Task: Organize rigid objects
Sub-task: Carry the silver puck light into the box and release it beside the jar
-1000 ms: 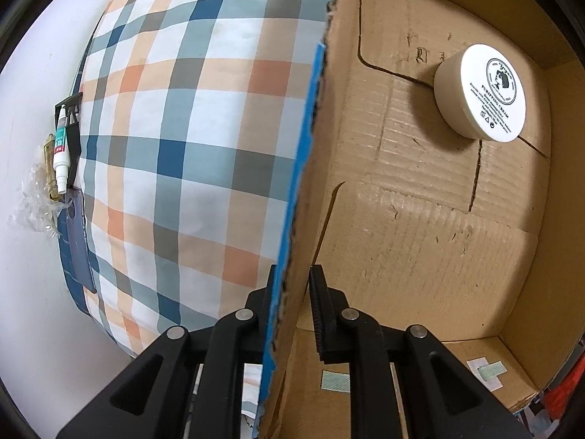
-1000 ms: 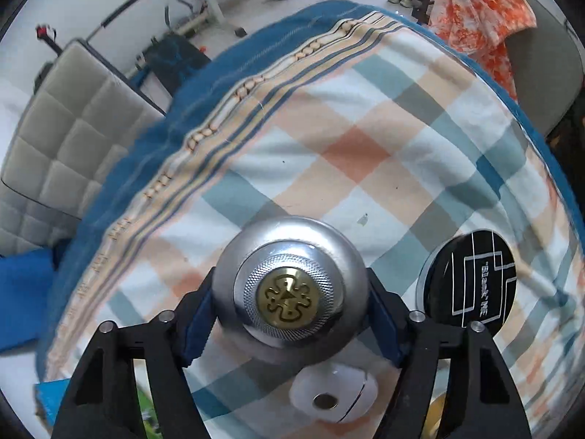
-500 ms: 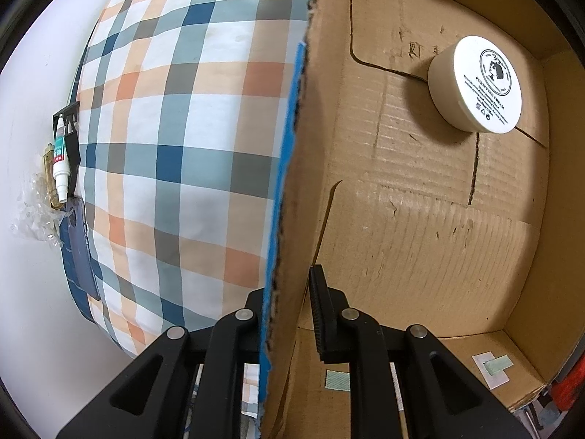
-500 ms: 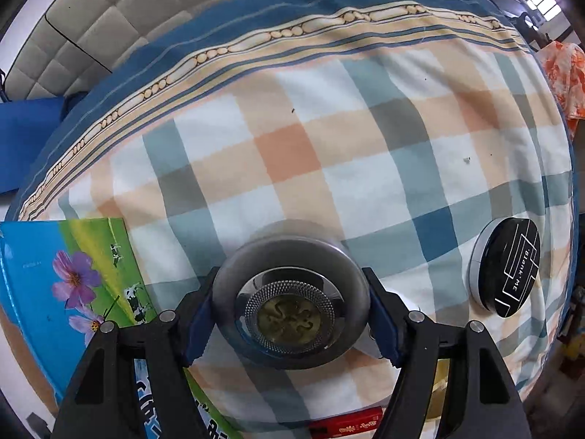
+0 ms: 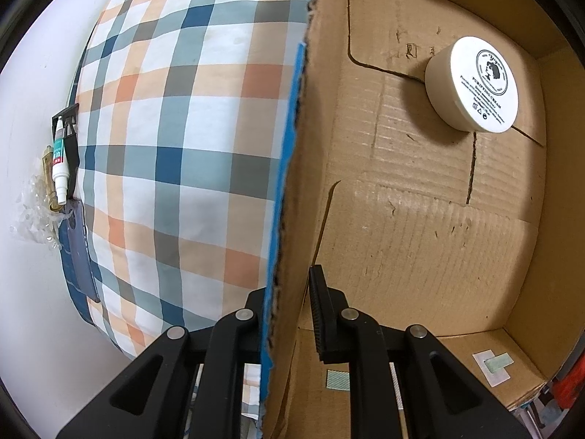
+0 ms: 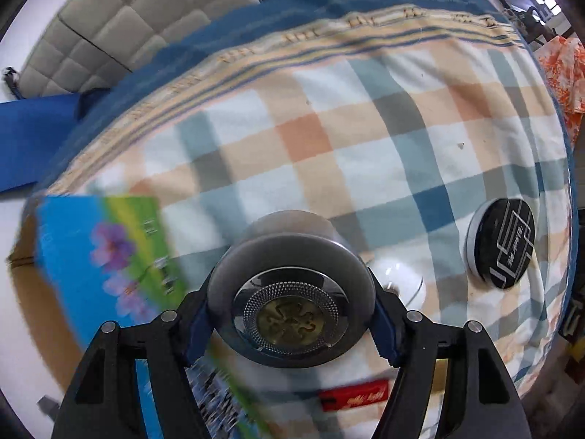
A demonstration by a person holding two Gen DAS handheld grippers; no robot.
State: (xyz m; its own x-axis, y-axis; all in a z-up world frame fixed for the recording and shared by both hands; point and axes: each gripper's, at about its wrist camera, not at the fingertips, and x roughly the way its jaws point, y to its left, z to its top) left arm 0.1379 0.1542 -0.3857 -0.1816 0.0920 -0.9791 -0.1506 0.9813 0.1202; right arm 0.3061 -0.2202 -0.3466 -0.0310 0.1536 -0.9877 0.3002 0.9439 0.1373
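Left wrist view: the biggest thing you've got is the cardboard box (image 5: 420, 219), filling the whole right half of the frame, open toward you. Its side wall runs down the middle, and your left gripper (image 5: 289, 311) has that wall between its jaws, one finger outside and one inside, narrow, though the inner pad looks a hair off the cardboard. Left half of the frame is the plaid bedspread (image 5: 175, 146). Inside the box, upper right, sits a white cream jar (image 5: 475, 84) on the cardboard floor near the far corner. Far left edge, a little white tube (image 5: 59, 162) hangs by the wall.

Right wrist view is a bit motion-blurred. The same bedspread fills most of it, with a blue flower-print box (image 6: 109, 274) at lower left. Your right gripper (image 6: 290, 311) is clamped on a round silver tin (image 6: 290, 292), bottom centre, jaws hugging both sides. At right, a black round tin (image 6: 501, 243) lies on the bed. A small red packet (image 6: 353, 393) sits at the bottom.
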